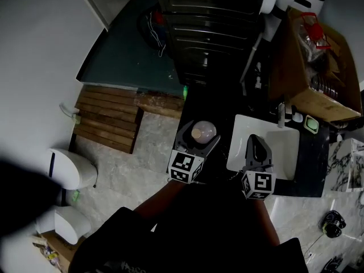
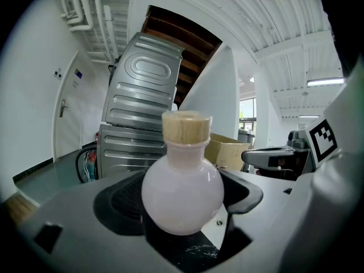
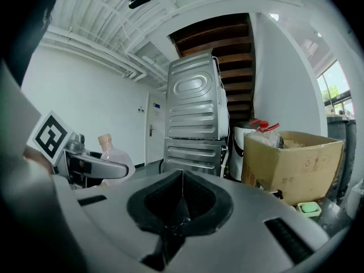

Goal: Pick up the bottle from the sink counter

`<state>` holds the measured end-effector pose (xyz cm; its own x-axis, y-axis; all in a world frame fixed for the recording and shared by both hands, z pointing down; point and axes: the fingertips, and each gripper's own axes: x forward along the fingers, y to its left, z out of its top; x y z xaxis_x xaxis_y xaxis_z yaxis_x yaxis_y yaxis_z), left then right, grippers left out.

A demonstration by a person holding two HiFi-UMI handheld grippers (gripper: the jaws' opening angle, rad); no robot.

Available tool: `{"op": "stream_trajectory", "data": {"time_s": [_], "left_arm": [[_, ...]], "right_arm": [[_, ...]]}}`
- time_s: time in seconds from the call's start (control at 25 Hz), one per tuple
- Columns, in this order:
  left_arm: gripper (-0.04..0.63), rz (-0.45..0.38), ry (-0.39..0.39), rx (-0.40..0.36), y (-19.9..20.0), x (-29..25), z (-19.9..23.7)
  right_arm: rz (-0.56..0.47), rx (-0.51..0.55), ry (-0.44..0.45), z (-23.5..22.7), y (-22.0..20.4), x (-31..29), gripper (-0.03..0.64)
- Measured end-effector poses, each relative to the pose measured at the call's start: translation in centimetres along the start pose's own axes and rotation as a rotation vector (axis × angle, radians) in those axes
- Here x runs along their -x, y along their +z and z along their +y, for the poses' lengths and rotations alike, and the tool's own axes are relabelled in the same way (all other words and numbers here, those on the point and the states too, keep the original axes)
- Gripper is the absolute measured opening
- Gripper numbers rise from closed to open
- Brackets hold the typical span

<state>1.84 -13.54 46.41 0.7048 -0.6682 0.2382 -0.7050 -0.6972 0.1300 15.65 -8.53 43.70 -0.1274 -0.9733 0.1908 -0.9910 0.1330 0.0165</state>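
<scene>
A round pale pink bottle (image 2: 182,192) with a wooden cork sits upright between the jaws of my left gripper (image 1: 199,139), which is shut on its belly. From the head view the bottle (image 1: 203,132) shows from above, held over the dark counter (image 1: 210,104) left of the sink. My right gripper (image 1: 257,152) hangs over the white sink basin (image 1: 287,144) with its jaws pressed together and nothing between them. In the right gripper view the bottle (image 3: 115,152) shows at the left, behind the left gripper's finger.
A stacked grey appliance (image 1: 207,21) stands behind the counter. A cardboard box (image 1: 315,67) with a red-capped jug sits at the back right. A tap (image 1: 281,114) and green soap dish (image 1: 310,123) edge the sink. Toilet (image 1: 71,169) and wooden slats (image 1: 108,118) lie left.
</scene>
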Motion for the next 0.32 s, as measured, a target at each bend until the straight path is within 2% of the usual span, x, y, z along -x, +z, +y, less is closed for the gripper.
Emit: {"op": "stream_trajectory", "data": {"time_s": [0.32], "left_arm": [[0.383,-0.006,-0.021,-0.017,0.5,0.07,-0.28]], "right_arm": [[-0.008,-0.004,-0.03,-0.11,-0.19,0.36,0.038]]}}
